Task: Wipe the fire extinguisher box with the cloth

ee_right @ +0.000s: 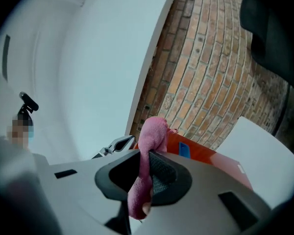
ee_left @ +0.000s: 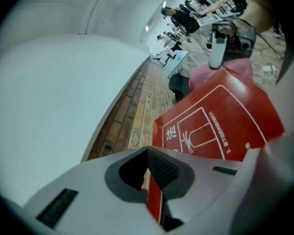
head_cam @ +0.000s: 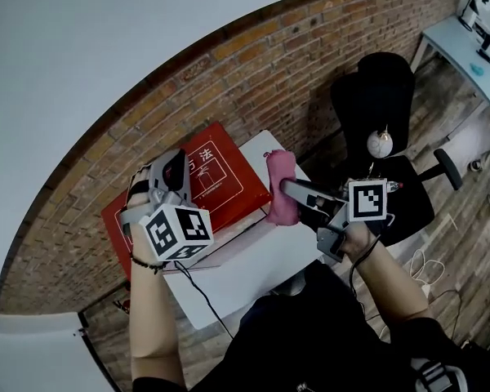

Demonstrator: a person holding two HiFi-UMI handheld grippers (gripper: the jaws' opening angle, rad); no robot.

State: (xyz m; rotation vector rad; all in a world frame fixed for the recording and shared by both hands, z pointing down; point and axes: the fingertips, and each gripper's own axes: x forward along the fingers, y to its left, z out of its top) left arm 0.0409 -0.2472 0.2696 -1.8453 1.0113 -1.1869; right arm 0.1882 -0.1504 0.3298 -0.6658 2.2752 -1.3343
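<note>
Left gripper (ee_left: 149, 182): jaws pressed onto the thin edge of the red fire extinguisher box (head_cam: 224, 178)
Right gripper (ee_right: 148, 173): pinching the pink cloth (head_cam: 279, 198) — at the box's right end
Box: on the white table (head_cam: 253, 264) (brick wall behind)

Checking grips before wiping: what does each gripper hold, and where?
Left gripper pinches the red box by a thin edge; right gripper clamps the pink cloth near its middle, a fold bulging past the jaws.

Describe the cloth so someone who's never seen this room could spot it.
Before the brick wall are a white table and a red fire extinguisher box. Beside the box's right edge, the right claw pinches a fuzzy pink cloth, the only soft pink thing.
</note>
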